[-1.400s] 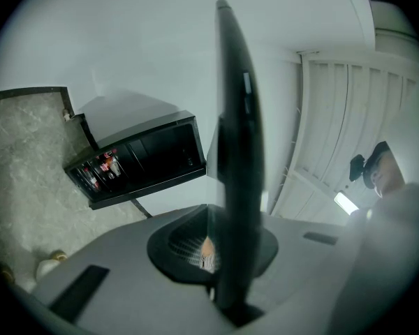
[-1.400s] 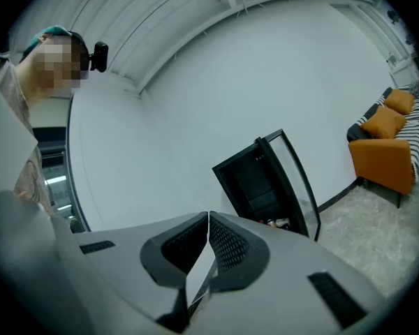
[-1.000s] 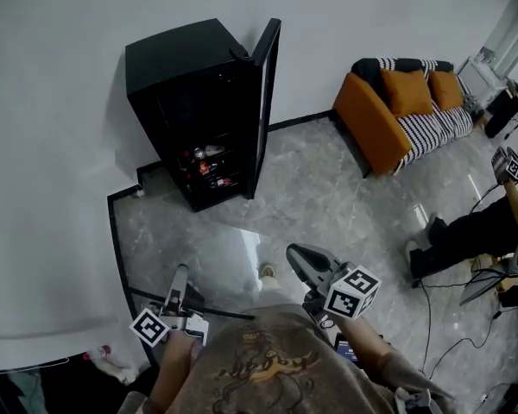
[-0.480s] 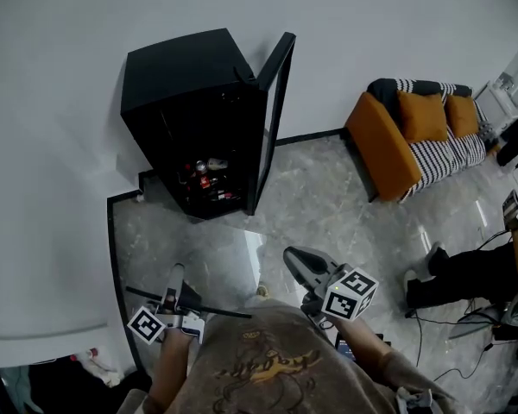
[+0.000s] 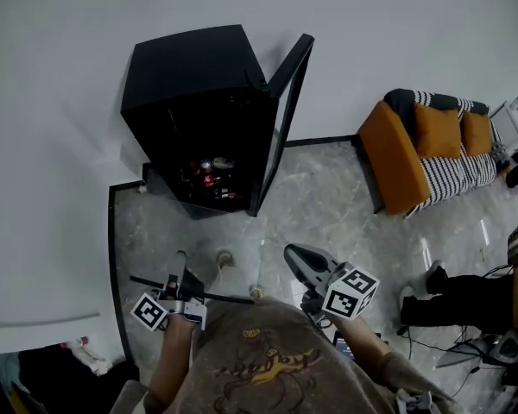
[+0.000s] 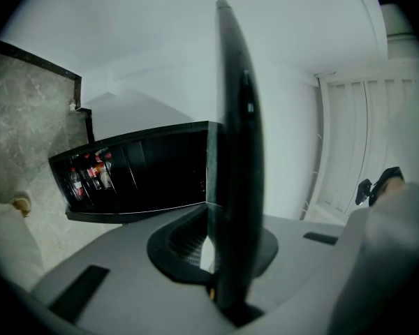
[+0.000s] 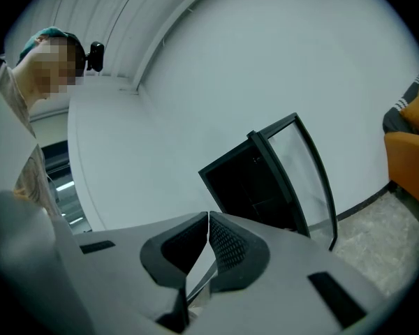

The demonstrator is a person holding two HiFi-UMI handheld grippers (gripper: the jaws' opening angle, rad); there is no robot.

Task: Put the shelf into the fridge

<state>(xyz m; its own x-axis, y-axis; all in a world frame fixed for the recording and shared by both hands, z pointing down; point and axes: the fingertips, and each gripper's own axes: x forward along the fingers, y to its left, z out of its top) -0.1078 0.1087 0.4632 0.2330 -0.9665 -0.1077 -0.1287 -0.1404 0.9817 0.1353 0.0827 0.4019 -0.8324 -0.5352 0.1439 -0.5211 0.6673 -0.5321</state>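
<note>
White wall (image 5: 60, 145) across the top and left of the head view, grey marble floor (image 5: 328, 205) below. Against that wall, a black fridge (image 5: 194, 72), upright, with its glass door (image 5: 285, 123) swung wide open on the right side and a dark interior. Well apart to the right, an orange sofa (image 5: 393, 158) with a black-and-white striped seat and two orange cushions (image 5: 436, 128). At the far right edge, a second person's legs (image 5: 466, 300) in dark trousers, stretched over the floor. Along the bottom, the wearer's brown printed shirt (image 5: 268, 360). Just ahead of it, above the floor and well short of the fridge, the shelf (image 6: 234, 152): a thin dark panel, not yet inside, edge-on in the head view as a narrow line running left to right. Clamped on it near the middle, the left gripper (image 5: 182, 276), jaws pinching the panel; in the left gripper view, the panel rising straight up from between the pads and cutting across the fridge behind. Just right of the shelf's end, the right gripper (image 5: 292, 255), empty, jaws pressed together tip to tip, with its marker cube (image 5: 352, 291) close behind. Smallest, a few bottles (image 5: 209, 167) with red labels on a lower level inside the fridge.
</note>
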